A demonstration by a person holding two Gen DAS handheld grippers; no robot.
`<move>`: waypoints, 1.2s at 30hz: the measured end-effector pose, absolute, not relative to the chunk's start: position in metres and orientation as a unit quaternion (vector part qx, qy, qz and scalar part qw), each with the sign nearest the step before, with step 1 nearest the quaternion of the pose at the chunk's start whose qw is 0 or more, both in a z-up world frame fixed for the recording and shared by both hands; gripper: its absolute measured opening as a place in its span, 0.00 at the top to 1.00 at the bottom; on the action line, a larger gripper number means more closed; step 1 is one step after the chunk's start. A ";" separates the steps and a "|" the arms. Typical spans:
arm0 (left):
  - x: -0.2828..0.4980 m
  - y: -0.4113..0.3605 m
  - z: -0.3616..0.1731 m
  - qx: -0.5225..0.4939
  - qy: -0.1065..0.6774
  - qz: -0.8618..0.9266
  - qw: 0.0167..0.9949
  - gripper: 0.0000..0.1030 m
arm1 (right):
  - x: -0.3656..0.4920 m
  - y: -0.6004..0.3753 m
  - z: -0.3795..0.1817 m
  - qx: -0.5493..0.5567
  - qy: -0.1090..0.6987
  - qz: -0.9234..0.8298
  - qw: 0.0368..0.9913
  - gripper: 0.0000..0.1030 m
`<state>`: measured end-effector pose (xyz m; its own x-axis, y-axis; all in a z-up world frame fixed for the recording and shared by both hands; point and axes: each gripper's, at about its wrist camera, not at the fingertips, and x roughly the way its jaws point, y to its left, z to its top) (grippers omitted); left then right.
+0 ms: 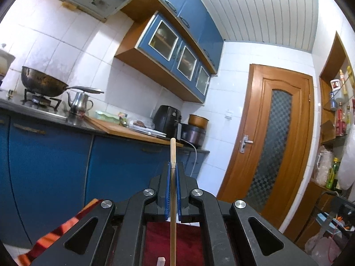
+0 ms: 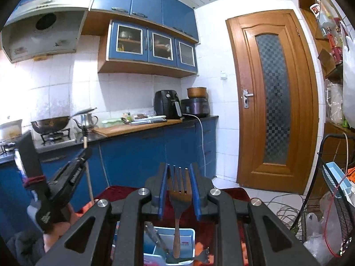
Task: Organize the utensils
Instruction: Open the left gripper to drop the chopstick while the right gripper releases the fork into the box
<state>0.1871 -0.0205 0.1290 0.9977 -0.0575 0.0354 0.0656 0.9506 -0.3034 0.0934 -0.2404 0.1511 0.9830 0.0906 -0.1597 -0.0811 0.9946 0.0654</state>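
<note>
My left gripper (image 1: 173, 168) is shut on a thin wooden stick (image 1: 172, 153), like a chopstick, which runs up between the blue pads and stands upright above a red cloth (image 1: 159, 235). It also shows in the right wrist view (image 2: 85, 149), raised at the left with the stick (image 2: 88, 177) in it. My right gripper (image 2: 178, 168) is shut on a wooden fork (image 2: 179, 190), tines up, its handle pointing down into a white and blue utensil box (image 2: 188, 237) on the red cloth. Other utensils lie in the box.
A blue kitchen counter (image 2: 137, 128) with wok, kettle, cutting board, air fryer and rice cooker stands ahead. A wooden door (image 2: 273, 97) is at the right. A wire rack (image 2: 332, 188) with a blue tray and bags stands at the far right.
</note>
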 end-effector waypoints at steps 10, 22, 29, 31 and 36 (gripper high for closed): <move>0.195 -0.019 0.097 -0.159 0.016 -0.008 0.987 0.96 | 0.125 -0.239 0.112 0.023 0.139 0.048 0.989 0.78; 0.178 -0.019 0.085 -0.123 0.055 -0.023 0.991 0.95 | 0.112 -0.248 0.100 0.055 0.154 0.094 0.982 0.71; 0.165 -0.016 0.087 -0.113 0.082 -0.048 0.989 0.93 | 0.086 -0.260 0.109 0.080 0.142 0.102 0.981 0.66; 0.162 -0.016 0.085 -0.110 0.091 -0.052 0.988 0.87 | 0.078 -0.262 0.110 0.086 0.141 0.106 0.981 0.65; 0.154 -0.012 0.087 -0.109 0.098 -0.054 0.988 0.82 | 0.055 -0.263 0.109 0.089 0.141 0.112 0.980 0.63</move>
